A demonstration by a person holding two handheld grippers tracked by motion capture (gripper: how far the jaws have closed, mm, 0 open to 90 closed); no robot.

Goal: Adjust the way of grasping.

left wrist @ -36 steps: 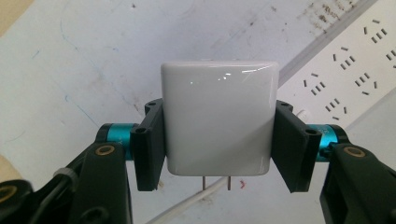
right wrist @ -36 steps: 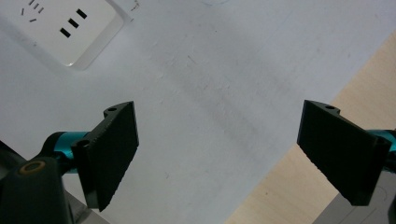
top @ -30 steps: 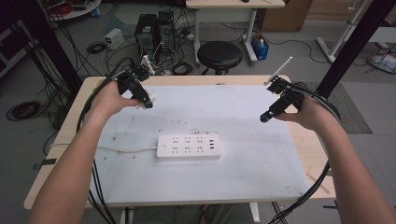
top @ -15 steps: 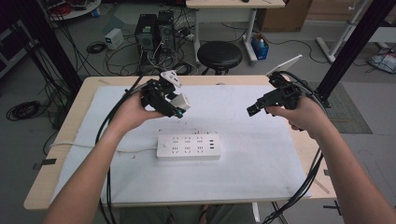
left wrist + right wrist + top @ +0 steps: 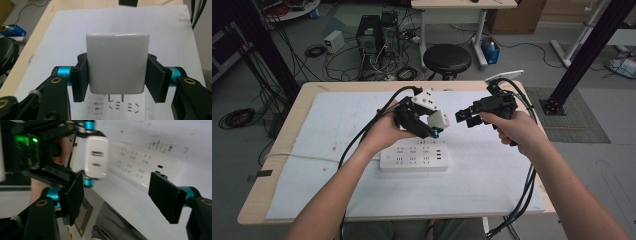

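A white plug adapter (image 5: 117, 65) sits between the pads of my left gripper (image 5: 434, 125), which is shut on its two sides. Its two metal prongs point down at the white power strip (image 5: 413, 158), just above the strip's far edge. In the right gripper view the adapter (image 5: 96, 157) shows its USB ports, with the power strip (image 5: 142, 167) behind it. My right gripper (image 5: 464, 118) hovers a little to the adapter's right and points at it. Its jaws have just been closing and still stand apart with nothing between them (image 5: 122, 195).
A white mat (image 5: 337, 125) covers most of the wooden table (image 5: 287, 145). Cables trail from both grippers across the table and over its near edge. A black stool (image 5: 447, 57), computer cases and loose cables stand on the floor beyond the far edge.
The left hand has carried the adapter rightward from the table's far left to above the power strip. The right hand has shifted left toward it, and its jaws stand narrower.
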